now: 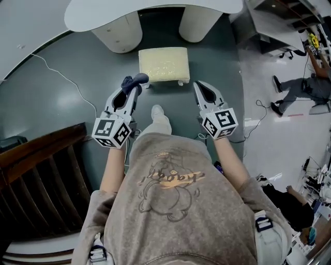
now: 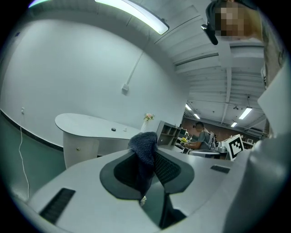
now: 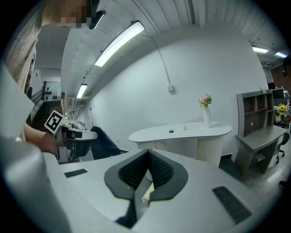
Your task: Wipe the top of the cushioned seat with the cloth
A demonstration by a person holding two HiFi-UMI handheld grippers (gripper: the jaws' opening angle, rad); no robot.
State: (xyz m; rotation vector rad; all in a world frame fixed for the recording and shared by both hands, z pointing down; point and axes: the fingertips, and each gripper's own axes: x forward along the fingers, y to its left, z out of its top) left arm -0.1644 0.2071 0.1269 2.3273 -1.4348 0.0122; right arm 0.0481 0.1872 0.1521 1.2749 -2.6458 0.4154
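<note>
The cushioned seat (image 1: 164, 64) is a pale yellow low stool on the grey-green floor, straight ahead of me. My left gripper (image 1: 136, 84) is shut on a dark blue cloth (image 1: 133, 81) that bunches out above its tips, near the seat's front left corner. In the left gripper view the cloth (image 2: 144, 148) sticks up between the jaws of the left gripper (image 2: 148, 159). My right gripper (image 1: 199, 86) is shut with nothing in it, just right of the seat's front edge. In the right gripper view the right gripper (image 3: 148, 157) has its pads pressed together.
A white curved desk (image 1: 150, 10) on round pedestals (image 1: 119, 32) stands right behind the seat. A dark wooden railing (image 1: 41, 171) fills the lower left. A thin cable (image 1: 67, 80) runs over the floor. People (image 1: 300, 88) are at the far right. My foot (image 1: 158, 111) is near the seat.
</note>
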